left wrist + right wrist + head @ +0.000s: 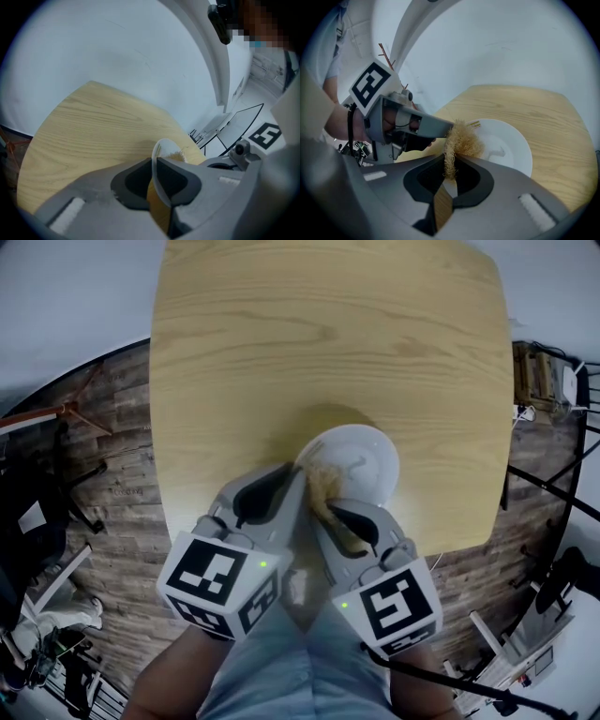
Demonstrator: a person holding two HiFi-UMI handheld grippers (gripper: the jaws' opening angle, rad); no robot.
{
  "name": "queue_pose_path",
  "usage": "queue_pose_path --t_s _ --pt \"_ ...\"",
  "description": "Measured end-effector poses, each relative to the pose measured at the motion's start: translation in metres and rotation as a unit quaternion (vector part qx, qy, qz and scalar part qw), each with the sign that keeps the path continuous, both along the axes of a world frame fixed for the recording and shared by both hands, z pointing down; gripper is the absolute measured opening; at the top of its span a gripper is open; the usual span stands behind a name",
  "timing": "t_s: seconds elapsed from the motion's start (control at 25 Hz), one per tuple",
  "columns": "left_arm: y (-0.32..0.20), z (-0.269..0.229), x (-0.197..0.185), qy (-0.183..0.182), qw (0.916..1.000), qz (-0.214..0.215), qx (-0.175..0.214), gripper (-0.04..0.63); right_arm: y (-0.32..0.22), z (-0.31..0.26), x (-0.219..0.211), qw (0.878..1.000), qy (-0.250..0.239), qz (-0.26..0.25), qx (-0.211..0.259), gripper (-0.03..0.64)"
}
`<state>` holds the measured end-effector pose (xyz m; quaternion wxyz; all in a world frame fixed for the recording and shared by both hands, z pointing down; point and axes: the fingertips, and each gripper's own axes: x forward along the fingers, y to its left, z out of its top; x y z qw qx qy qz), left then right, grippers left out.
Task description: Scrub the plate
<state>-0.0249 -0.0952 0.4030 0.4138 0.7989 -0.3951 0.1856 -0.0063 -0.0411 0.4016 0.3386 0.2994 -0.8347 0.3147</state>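
Note:
A white plate (361,463) is held tilted above the near edge of the wooden table (319,343). My left gripper (298,486) is shut on the plate's left rim (157,164), seen edge-on between its jaws. My right gripper (328,512) is shut on a tan fibrous scrubber (459,140), which presses against the plate's face (506,150) near the rim. In the head view the scrubber (323,486) lies on the plate's lower left part, between the two grippers.
The round-cornered table stands on a wood-plank floor (112,484). Dark chair legs and clutter (47,512) lie at the left; metal frames and a small box (539,371) stand at the right. The person's legs (291,671) are below the grippers.

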Motion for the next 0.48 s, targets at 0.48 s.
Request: queue_pose_path --t_s 0.48 --pt "-0.001 0.000 -0.007 -0.018 0.9997 0.007 0.015 0.057 0.038 0.008 0.003 0.999 -0.005 -0.020 -0.027 0.040"
